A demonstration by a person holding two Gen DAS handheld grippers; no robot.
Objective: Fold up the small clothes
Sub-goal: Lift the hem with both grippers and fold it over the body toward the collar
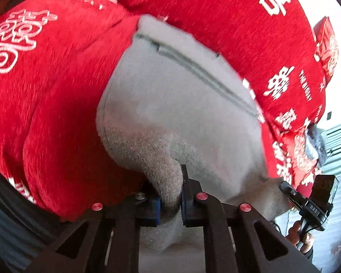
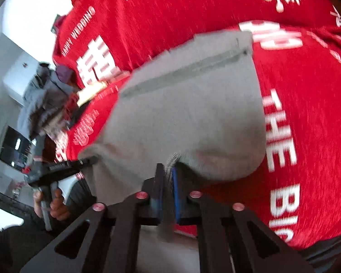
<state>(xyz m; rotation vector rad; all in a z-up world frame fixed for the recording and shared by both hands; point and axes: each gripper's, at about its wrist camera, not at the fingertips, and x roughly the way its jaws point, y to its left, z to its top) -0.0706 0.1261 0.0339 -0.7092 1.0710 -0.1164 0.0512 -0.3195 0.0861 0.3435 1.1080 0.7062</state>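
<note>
Here, left claw (image 1: 170,202) clamped on knit hem corner of grey garment (image 1: 170,95); right claw (image 2: 168,195) pinched on opposite corner. Garment hangs stretched between both claws, far end with seam band draped over red printed cloth (image 1: 56,91). Beyond: pile of other clothes (image 2: 43,100) at cloth edge. Judgement: fold barely begun; near edge gripped and raised, not yet carried over to far edge; laying flat, smoothing remain.

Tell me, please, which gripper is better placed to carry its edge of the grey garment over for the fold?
Probably left gripper: it pinches a thicker bunch of grey garment; right gripper holds only a thin edge.
</note>
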